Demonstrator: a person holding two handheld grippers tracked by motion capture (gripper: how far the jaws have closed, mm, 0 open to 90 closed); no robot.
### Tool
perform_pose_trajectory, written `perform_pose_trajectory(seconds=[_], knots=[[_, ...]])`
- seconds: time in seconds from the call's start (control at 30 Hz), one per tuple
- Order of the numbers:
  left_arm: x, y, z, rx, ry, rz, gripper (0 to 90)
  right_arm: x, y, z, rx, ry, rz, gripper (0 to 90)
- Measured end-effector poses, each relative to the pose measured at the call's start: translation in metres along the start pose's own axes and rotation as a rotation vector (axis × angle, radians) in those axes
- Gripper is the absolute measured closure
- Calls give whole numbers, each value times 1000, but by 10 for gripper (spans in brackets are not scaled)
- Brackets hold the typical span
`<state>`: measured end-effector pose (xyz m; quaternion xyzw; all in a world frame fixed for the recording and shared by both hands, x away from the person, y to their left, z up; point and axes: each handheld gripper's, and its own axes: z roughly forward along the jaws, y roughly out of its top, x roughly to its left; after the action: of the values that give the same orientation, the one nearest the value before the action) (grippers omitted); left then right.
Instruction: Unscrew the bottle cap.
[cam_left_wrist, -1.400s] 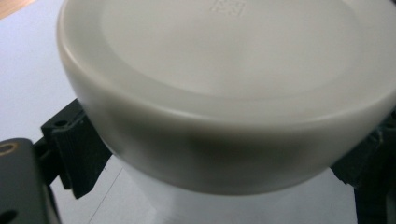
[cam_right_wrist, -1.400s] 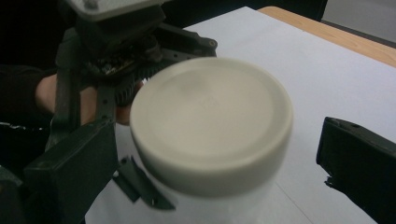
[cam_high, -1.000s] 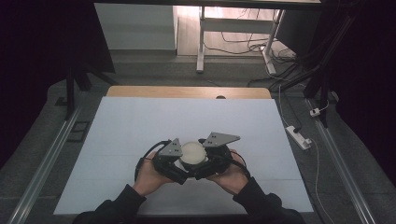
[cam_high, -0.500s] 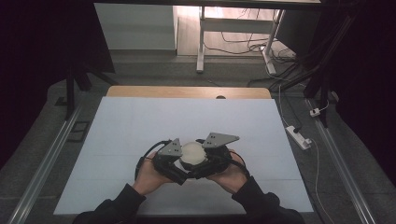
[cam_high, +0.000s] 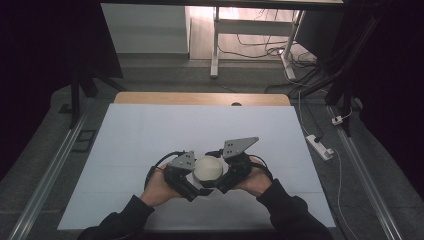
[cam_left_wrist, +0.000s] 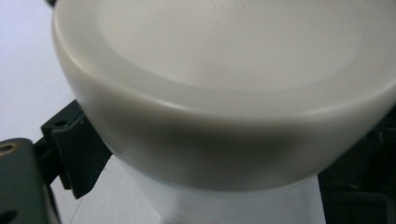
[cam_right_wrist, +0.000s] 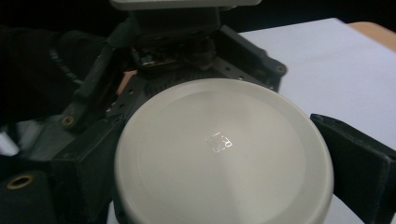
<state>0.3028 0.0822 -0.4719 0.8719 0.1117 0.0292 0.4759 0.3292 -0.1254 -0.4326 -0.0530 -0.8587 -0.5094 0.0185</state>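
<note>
A round jar with a cream lid (cam_high: 208, 168) sits low on the white table (cam_high: 150, 135), near the front edge, between both grippers. My left gripper (cam_high: 192, 181) comes at it from the left and my right gripper (cam_high: 223, 179) from the right. In the left gripper view the lid (cam_left_wrist: 224, 93) looms close above the jar's white body (cam_left_wrist: 224, 203). My left gripper (cam_left_wrist: 219, 186) is shut on that body, a black jaw on each side. In the right gripper view my right gripper (cam_right_wrist: 224, 172) is shut on the lid (cam_right_wrist: 219, 154). The left gripper's body (cam_right_wrist: 177, 51) lies just beyond it.
The person's hands and dark sleeves (cam_high: 280, 205) enter from the bottom. A wooden strip (cam_high: 200, 98) edges the table's far side. A power strip (cam_high: 320, 146) and cables lie on the floor to the right, and a desk frame (cam_high: 215, 45) stands behind.
</note>
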Motion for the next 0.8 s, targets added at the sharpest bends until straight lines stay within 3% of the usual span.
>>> perform_pose_trajectory(seconds=[0.13,0.27,0.47,0.57,0.8], knots=[[-1,0,2,14,-1,13,74,-2,-1,0,17,40,-6,69],[-2,1,1,10,15,10,74,1,0,1,14,10,15,14],[0,-1,-2,-11,58,-25,74,8,5,-6,-35,-107,67,0],[2,-1,-4,-13,91,-49,75,13,7,-7,-20,-191,92,0],[4,-2,-5,-18,141,-82,75,22,9,3,-16,-301,145,0]])
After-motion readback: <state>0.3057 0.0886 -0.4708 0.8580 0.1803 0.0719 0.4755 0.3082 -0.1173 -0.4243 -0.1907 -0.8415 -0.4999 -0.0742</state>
